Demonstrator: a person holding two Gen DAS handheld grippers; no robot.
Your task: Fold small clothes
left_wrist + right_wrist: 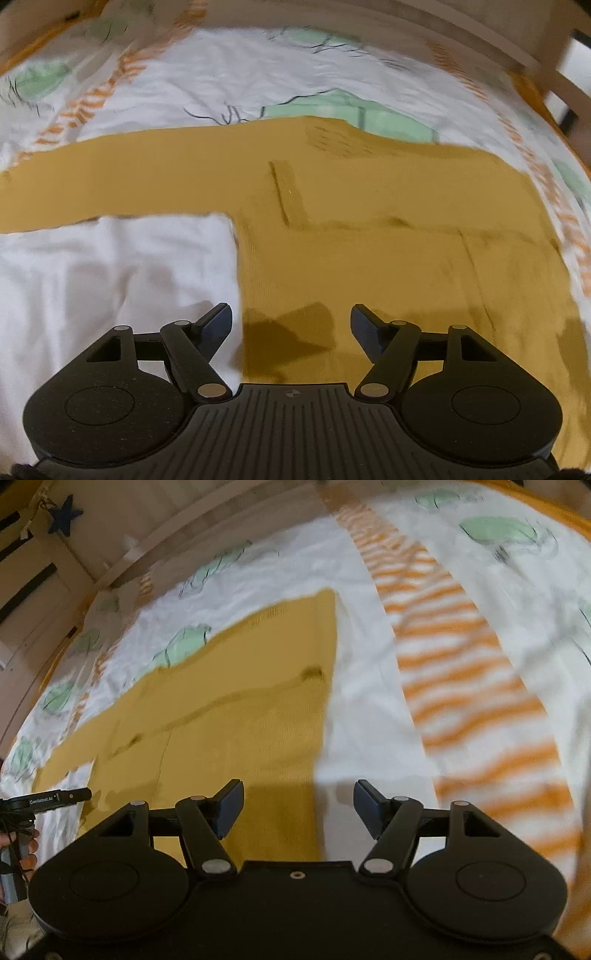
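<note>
Both grippers hover over the mustard sweater [369, 240]: left gripper [291, 325] fingers spread, right gripper [298, 805] fingers spread, nothing held.

Warm dim light, motion blur, fisheye-bent edges, soft shadows

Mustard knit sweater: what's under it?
The mustard-yellow knit sweater lies flat on a white bedsheet printed with green leaves and orange stripes. Whatever sits beneath the sweater's body is covered.

Left gripper [291, 325] and right gripper [298, 805], jaws wide apart.
</note>
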